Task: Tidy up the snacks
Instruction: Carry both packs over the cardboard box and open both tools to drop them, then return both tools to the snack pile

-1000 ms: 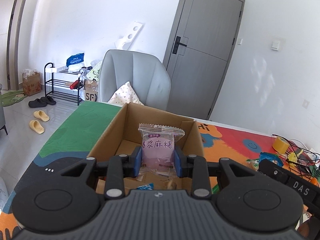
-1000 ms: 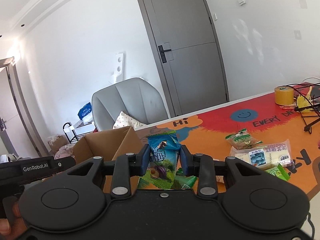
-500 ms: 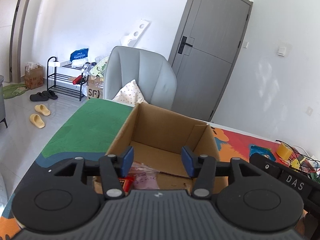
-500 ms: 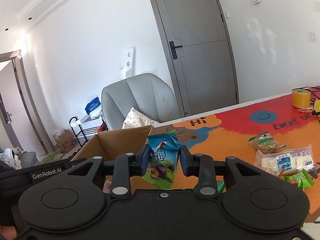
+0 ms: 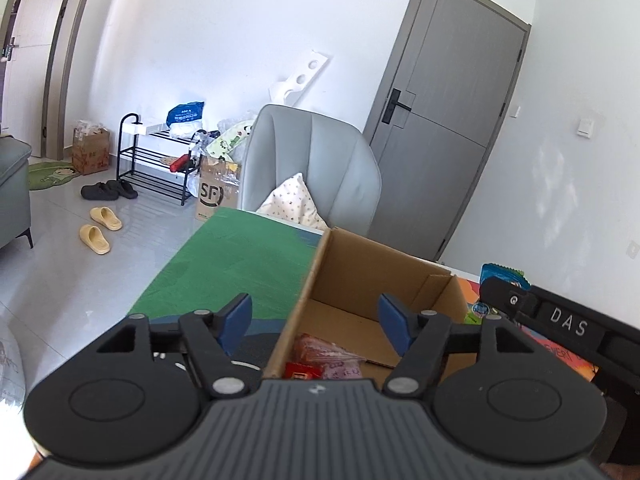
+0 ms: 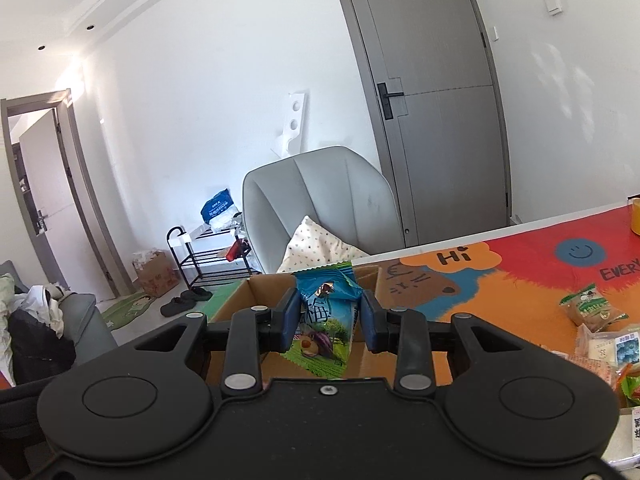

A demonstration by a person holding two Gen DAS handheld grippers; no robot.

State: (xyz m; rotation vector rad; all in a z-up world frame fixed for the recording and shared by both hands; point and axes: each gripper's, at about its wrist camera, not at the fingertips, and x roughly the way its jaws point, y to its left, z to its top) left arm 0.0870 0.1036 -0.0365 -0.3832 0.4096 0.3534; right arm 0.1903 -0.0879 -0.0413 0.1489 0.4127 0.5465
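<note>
An open cardboard box [image 5: 362, 256] stands on the table. Inside it lie a pink snack packet [image 5: 340, 366] and a red one [image 5: 302, 370]. My left gripper [image 5: 316, 322] is open and empty, over the box's near left wall. My right gripper [image 6: 329, 318] is shut on a blue and green snack packet [image 6: 326, 324] and holds it upright over the box [image 6: 256, 286], whose rim shows just behind the fingers. The right gripper's body with that blue packet [image 5: 502, 274] shows at the right edge of the left wrist view.
Several loose snack packets [image 6: 590, 308] lie on the colourful table mat [image 6: 520, 276] to the right. A grey chair [image 5: 312, 172] with a cushion stands behind the table. The green part of the mat [image 5: 236, 260] lies left of the box. A yellow tape roll [image 6: 635, 220] sits far right.
My left gripper opened and let the pink packet fall into the box, then drew back and to the left. My right gripper carried the blue packet left to over the box.
</note>
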